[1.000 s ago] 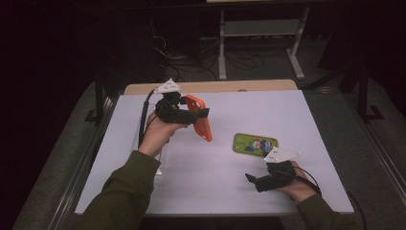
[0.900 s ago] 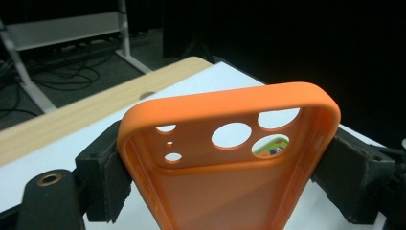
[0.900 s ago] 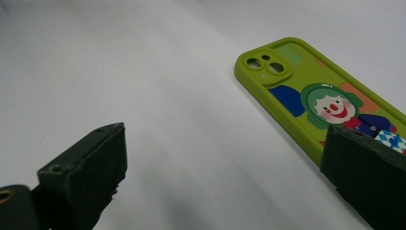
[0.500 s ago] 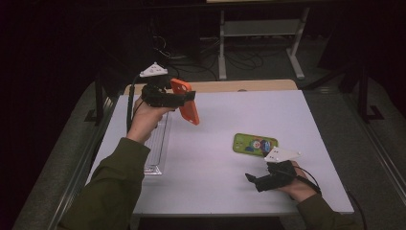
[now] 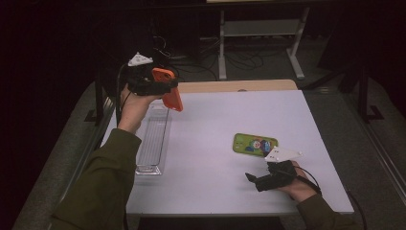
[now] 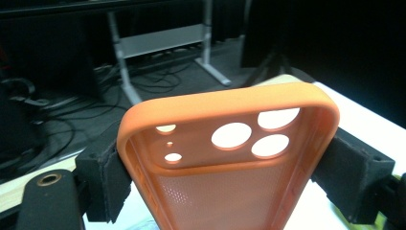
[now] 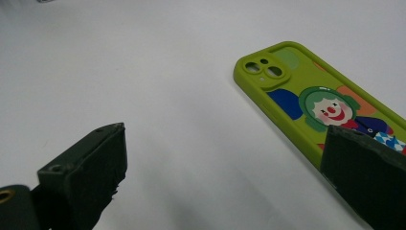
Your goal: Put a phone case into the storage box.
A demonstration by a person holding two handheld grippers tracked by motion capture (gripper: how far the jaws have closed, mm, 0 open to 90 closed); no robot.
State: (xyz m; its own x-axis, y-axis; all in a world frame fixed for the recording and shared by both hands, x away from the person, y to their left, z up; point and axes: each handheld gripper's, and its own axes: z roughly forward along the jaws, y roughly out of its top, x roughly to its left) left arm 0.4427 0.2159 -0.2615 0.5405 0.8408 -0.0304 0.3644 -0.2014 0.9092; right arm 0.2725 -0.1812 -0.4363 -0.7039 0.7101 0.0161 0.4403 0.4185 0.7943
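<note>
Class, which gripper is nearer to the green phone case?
Right. The right gripper rests just beside the green case; the left gripper, holding the orange case, is raised across the table.

Left gripper is being held raised over the far left corner of the white table, its jaws clamping an orange phone case that is hanging tilted, long side down. A clear plastic tray is lying lengthwise below it, near the table's left edge. Right gripper is resting low at the near right of the table, jaws pointing left. A green phone case is lying flat just beyond it.
</note>
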